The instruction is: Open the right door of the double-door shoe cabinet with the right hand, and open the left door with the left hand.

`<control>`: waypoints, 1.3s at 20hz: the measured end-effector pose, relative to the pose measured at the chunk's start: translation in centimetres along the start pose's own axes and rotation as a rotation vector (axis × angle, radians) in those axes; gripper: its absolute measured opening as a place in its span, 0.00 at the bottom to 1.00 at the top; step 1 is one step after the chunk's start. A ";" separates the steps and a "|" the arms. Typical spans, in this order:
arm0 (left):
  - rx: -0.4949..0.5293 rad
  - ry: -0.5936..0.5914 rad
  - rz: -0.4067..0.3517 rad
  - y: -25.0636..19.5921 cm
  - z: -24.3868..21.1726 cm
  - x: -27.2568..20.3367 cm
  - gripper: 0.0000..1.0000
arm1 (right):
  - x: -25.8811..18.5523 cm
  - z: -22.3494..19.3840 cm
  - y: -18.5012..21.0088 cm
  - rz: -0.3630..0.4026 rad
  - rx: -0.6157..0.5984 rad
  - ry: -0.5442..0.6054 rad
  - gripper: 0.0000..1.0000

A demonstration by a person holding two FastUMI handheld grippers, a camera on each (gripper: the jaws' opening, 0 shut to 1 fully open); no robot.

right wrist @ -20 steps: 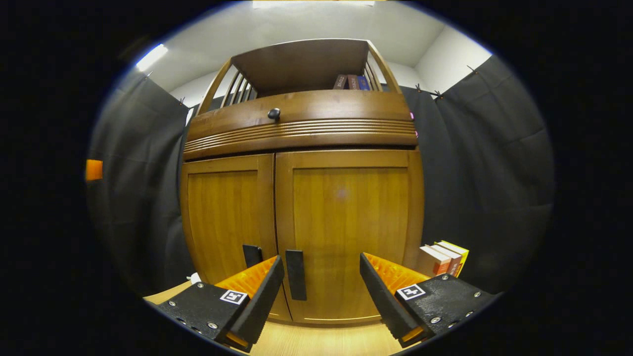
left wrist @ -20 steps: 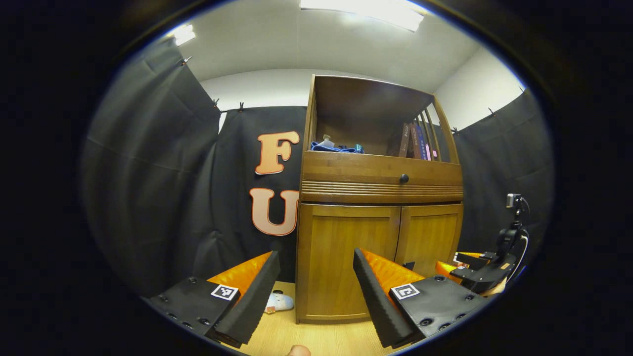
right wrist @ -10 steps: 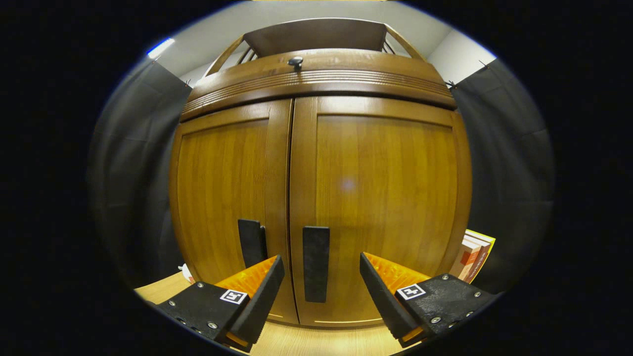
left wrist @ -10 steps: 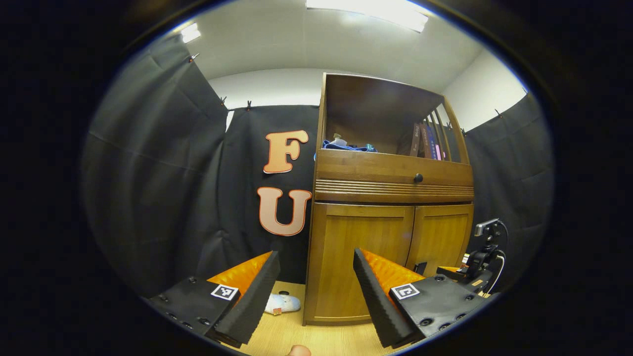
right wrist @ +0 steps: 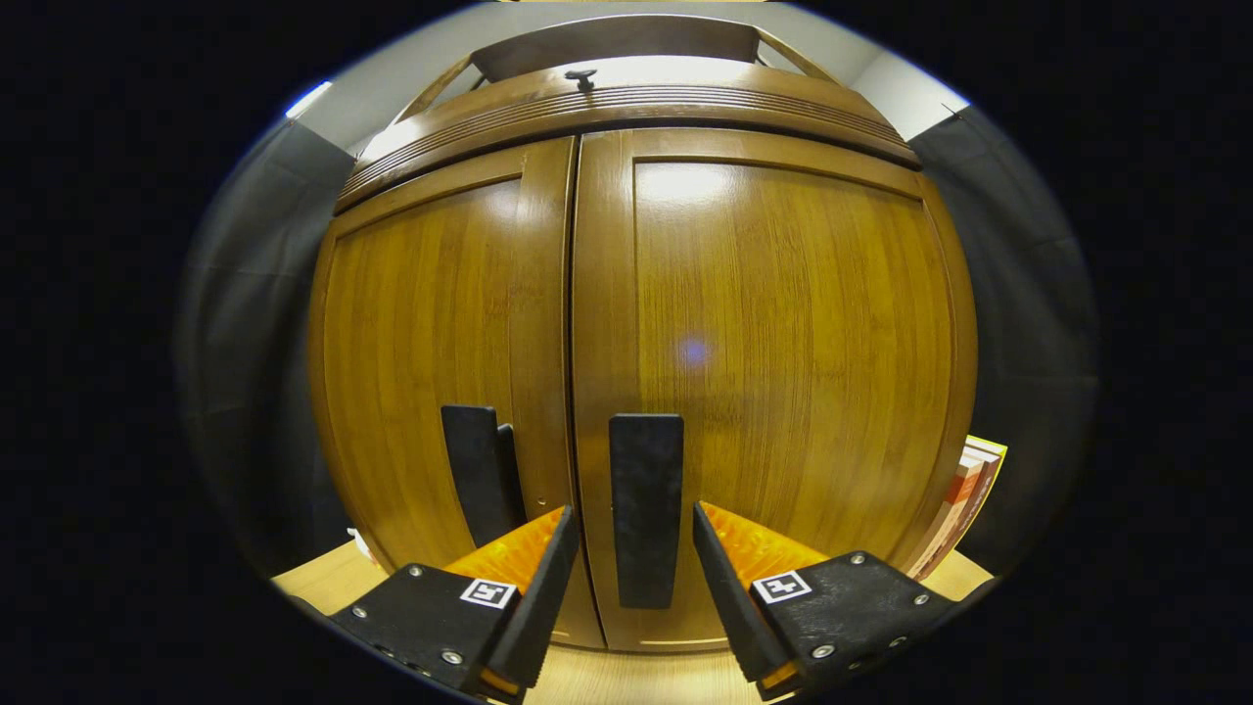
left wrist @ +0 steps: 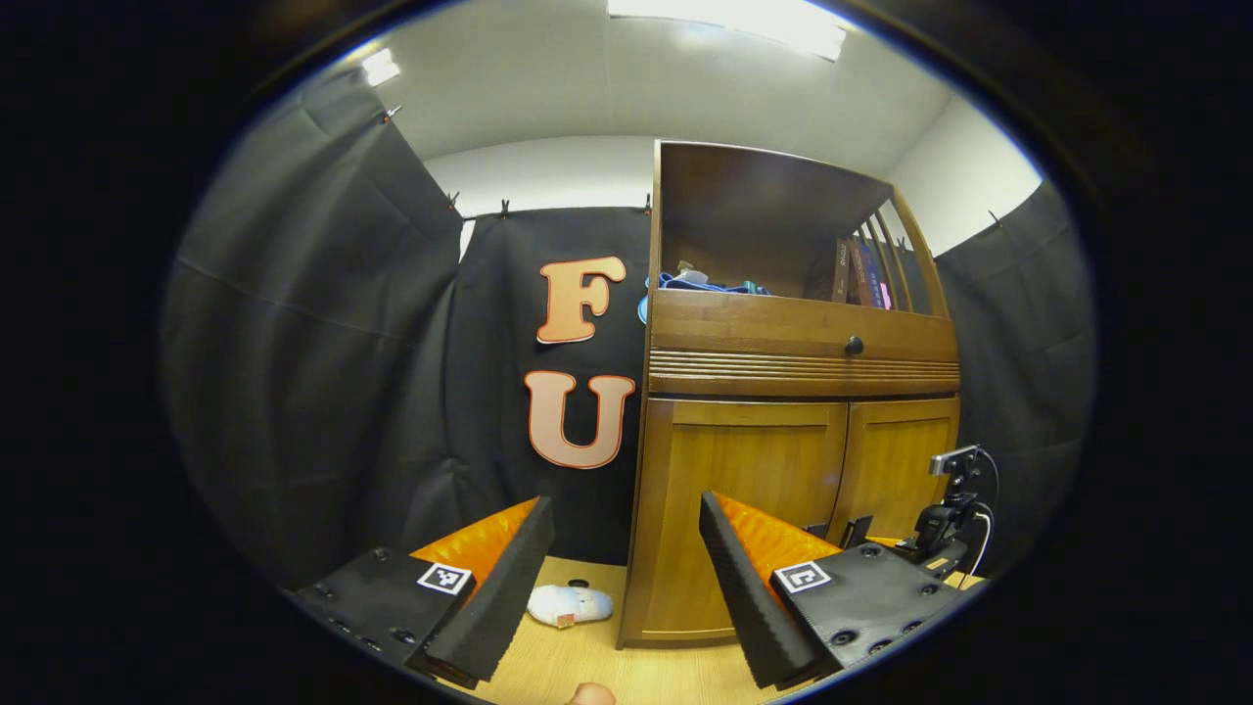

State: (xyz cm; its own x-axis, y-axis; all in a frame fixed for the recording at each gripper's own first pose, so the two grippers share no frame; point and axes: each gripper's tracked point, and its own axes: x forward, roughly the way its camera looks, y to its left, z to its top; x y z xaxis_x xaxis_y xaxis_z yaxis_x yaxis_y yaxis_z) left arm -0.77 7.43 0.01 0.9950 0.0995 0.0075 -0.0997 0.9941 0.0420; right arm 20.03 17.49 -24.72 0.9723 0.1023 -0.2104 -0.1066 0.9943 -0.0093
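Step in hand looks like the grab on the right door (right wrist: 783, 333). The right hand-held gripper (right wrist: 626, 578) is spread, fingers either side of the right handle (right wrist: 646, 504) but not pressing yet. Next it'd need to pinch that handle and pull outward. The left hand-held gripper (left wrist: 626, 578) is spread too, hanging back near the cabinet (left wrist: 783, 431). Both doors sit shut: glossy brown wood, dark upright handles by the middle seam.

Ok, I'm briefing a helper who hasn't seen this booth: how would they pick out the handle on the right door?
Find the wooden shoe cabinet and its two lower doors. By the seam between them hang two dark upright handles. The right door's handle is the one just right of the seam, between the open jaws of the right gripper.
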 end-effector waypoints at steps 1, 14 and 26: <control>-0.001 0.002 0.000 0.1 0.0 -0.1 0.94 | 0.1 -0.1 0.0 0.001 0.008 0.004 0.71; 0.029 -0.026 0.017 0.8 1.1 -1.4 0.96 | -0.4 -0.5 -0.7 -0.010 0.022 0.044 0.30; 0.009 -0.041 -0.006 -0.4 1.9 -3.3 0.94 | -6.8 -1.1 -2.1 0.002 0.029 0.060 0.28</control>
State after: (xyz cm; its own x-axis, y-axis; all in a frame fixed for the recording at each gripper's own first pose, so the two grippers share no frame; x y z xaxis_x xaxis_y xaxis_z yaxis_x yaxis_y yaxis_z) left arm -4.05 6.64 1.89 0.9946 0.0919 0.0482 -0.0944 0.9942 0.0512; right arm 13.46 14.64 -24.33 0.9576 0.1028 -0.2690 -0.1015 0.9947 0.0189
